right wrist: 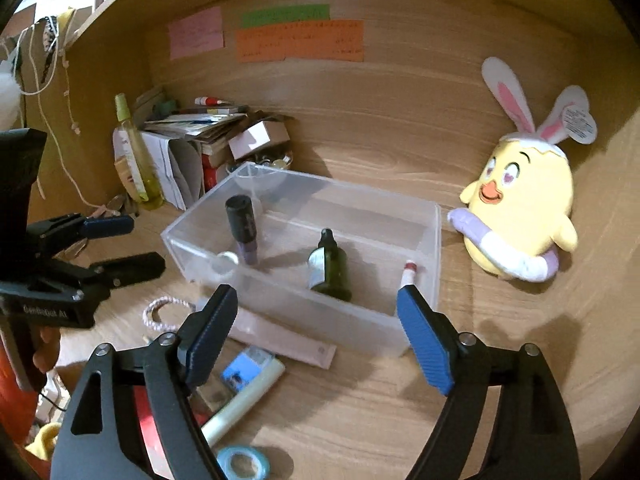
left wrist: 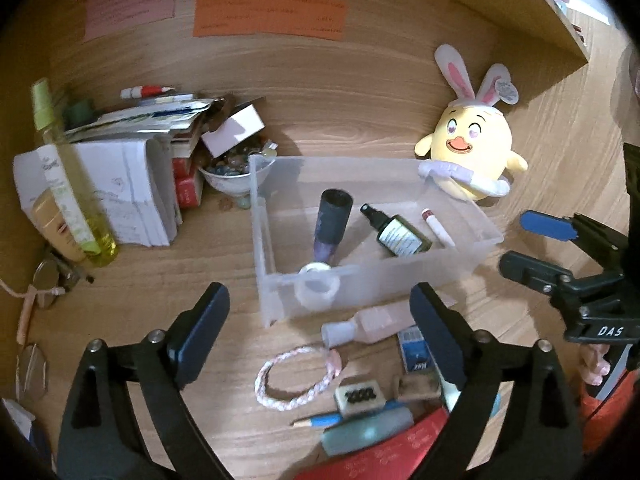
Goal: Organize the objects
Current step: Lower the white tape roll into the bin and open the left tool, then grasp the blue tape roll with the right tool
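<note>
A clear plastic box (left wrist: 380,288) (right wrist: 344,322) stands on the wooden desk. Inside lie a dark tube with a black cap (left wrist: 334,220) (right wrist: 242,224), a green spray bottle (left wrist: 400,234) (right wrist: 326,268), a small white tube with a red cap (left wrist: 438,228) (right wrist: 409,272) and a white ring (left wrist: 318,270). My left gripper (left wrist: 320,292) (right wrist: 144,242) hovers open before the box's front left, holding nothing. My right gripper (right wrist: 316,292) (left wrist: 518,240) hangs open at the front right, also without a load. In front of the box lie a pink bottle (left wrist: 368,326), a braided bracelet (left wrist: 296,376) and a small blue box (left wrist: 416,354).
A yellow chick plush (left wrist: 472,148) (right wrist: 520,208) leans on the back wall right of the box. Stacked papers and books (left wrist: 132,184), a yellow spray bottle (left wrist: 68,184) and a bowl of beads (left wrist: 236,176) crowd the left corner. An eraser (left wrist: 358,396), pencil (left wrist: 320,420) and tape roll (right wrist: 242,464) lie nearest.
</note>
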Available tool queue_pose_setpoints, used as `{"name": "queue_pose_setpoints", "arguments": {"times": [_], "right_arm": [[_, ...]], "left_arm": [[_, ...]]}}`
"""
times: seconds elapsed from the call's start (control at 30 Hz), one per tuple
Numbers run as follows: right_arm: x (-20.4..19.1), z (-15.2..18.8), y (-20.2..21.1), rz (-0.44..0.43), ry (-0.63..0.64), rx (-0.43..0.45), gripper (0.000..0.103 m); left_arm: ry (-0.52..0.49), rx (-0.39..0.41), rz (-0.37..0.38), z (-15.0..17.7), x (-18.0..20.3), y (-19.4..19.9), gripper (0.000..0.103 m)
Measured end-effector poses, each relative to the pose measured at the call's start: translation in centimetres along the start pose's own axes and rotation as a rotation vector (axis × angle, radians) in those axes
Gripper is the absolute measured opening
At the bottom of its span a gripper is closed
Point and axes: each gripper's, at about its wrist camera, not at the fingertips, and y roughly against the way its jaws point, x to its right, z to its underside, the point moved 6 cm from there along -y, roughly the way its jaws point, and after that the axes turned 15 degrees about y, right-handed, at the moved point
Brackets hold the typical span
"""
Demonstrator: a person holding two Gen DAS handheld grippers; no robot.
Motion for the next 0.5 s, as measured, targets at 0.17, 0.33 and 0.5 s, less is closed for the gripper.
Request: {"name": "queue_pose_setpoints", "arguments": {"times": [0.17, 0.33, 0.5], "right_arm": [[-0.6, 1.8, 1.0, 0.016, 0.015, -0.005, 0.08], [-2.1, 3.3, 1.0, -0.004, 0.031, -0.021, 0.08], [-3.7, 5.0, 0.4, -0.052, 0.028, -0.041, 0.08]], "left_arm": [[0.021, -0.037, -0.025, 1.5, -1.5, 0.4, 0.093], [0.053, -0.087, -0.048, 3.5, -2.7, 0.0, 0.093], [0.079, -0.126, -0.067, 5.5, -3.7, -0.7, 0.093]]}}
